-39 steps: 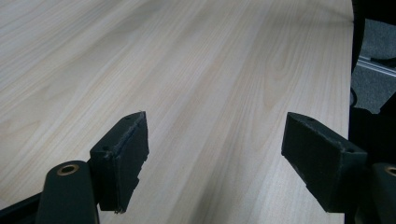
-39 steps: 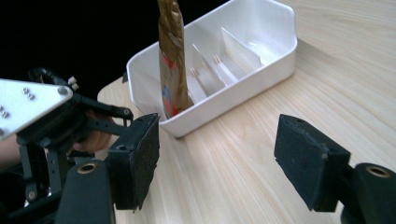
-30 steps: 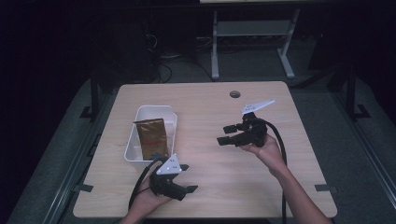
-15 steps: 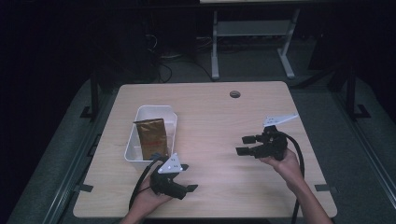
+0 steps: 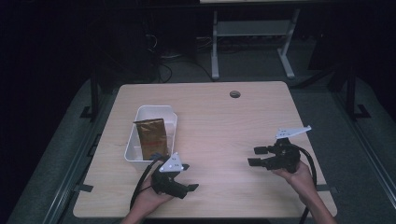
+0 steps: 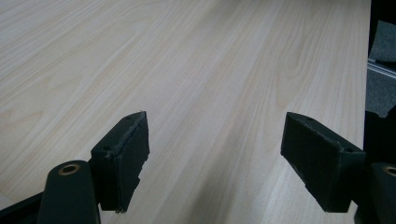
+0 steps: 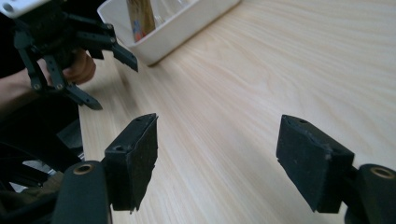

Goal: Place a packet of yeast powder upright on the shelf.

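1. Two tongs over one wooden bench: left tongs at the near edge, right tongs well apart from them across bare wood.
2. One round dark hole in the bench top, far beyond both tongs.
3. One white tray just beyond the left tongs, its near wall close to them; nothing lies between tray and either tongs.
4. One brown packet lies in the tray, leaning lengthwise, nearer the left tongs than the right.
5. Left tongs: jaws apart, empty, bare bench between them in the left gripper view.
6. Right tongs: jaws apart, empty, pointing toward the left tongs and tray.
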Demonstrator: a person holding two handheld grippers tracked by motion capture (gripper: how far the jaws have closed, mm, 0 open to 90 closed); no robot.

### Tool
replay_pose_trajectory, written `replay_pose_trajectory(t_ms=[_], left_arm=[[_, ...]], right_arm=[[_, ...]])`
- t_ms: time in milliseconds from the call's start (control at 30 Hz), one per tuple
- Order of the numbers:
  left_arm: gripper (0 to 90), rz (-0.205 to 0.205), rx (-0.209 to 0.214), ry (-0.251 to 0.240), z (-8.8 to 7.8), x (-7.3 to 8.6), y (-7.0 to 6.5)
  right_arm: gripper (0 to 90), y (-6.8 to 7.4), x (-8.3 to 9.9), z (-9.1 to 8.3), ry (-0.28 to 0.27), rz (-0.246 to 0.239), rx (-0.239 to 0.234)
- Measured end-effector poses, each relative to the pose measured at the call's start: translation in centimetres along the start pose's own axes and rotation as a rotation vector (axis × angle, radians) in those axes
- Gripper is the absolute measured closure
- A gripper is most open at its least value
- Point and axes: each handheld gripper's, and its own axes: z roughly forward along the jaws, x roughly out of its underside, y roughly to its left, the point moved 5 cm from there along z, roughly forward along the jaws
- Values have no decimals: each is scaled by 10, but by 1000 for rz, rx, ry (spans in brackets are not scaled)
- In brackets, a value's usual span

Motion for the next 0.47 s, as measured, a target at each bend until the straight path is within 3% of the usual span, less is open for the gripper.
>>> replay_pose_trajectory(t_ms=[200,367,433,467], left_arm=[[219,-1,-3,-6,0,-1,-1],[221,-3,3,-4,1,-1,-1],[221,0,3,-3,0,-1,-2],[221,2,5,-6,0,-2,-2]], right_arm=[[276,0,14,-2,4,18,3],[265,1,28,-3,13,15,32],[265,6,39,-3,-39,48,18],[265,6,39,-3,-39,48,18]])
